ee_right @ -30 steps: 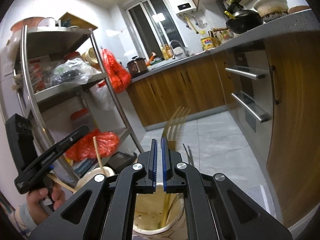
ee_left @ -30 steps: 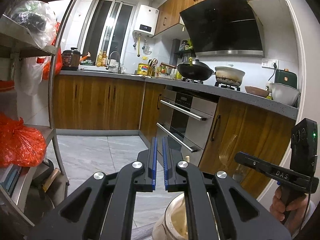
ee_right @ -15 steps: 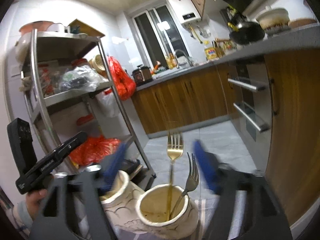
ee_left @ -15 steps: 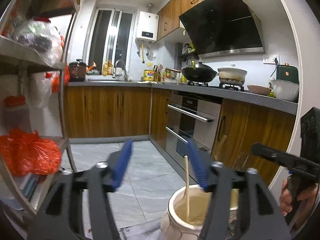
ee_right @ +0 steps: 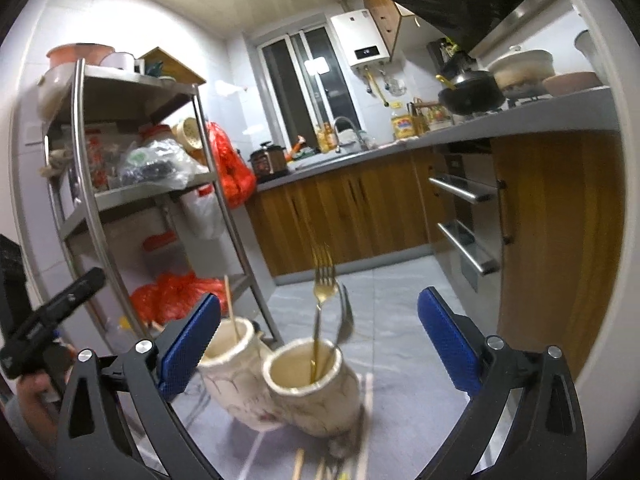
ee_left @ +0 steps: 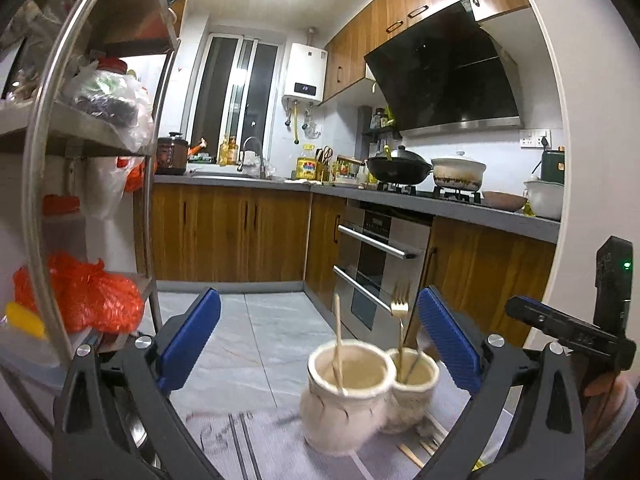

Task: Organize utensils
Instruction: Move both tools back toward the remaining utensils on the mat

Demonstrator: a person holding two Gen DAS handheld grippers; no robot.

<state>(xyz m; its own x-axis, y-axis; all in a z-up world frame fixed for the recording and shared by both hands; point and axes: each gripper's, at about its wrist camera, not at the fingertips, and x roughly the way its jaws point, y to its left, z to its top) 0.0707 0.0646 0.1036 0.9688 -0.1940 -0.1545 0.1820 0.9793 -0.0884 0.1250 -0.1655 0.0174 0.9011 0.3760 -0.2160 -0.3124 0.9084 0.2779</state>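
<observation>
1. Big change from a second ago: both grippers had their blue pads pressed together, and now the left gripper (ee_left: pixel 318 342) and the right gripper (ee_right: pixel 318 342) are spread wide, jaws opening, nothing pressed between either pair.
2. A second ago the left view caught only a sliver of jar rim at the bottom edge; now both jars sit in full view, farther off, framed between the open pads.
3. Half a second back the gold fork was still a streak above the jar in the right view; now it stands planted inside.
4. Containers: two cream ceramic jars touch side by side on a grey striped cloth (ee_left: pixel 256 444).
5. The left jar (ee_left: pixel 346 396) holds one wooden chopstick (ee_left: pixel 338 336).
6. The right jar (ee_right: pixel 310 390) holds a gold fork (ee_right: pixel 320 316) and a silver fork (ee_right: pixel 344 318).
7. Orientation: the chopstick's long axis runs near upright, leaning a touch, lower end in the jar.
8. Both forks stand tines up, handles down; the gold one is almost vertical, the silver one tilts away to the right.
9. More chopsticks (ee_left: pixel 418 450) lie flat on the cloth just beside the jars' base.
10. In the left view a hand (ee_left: pixel 604 390) grips the right gripper's handle at the edge.
</observation>
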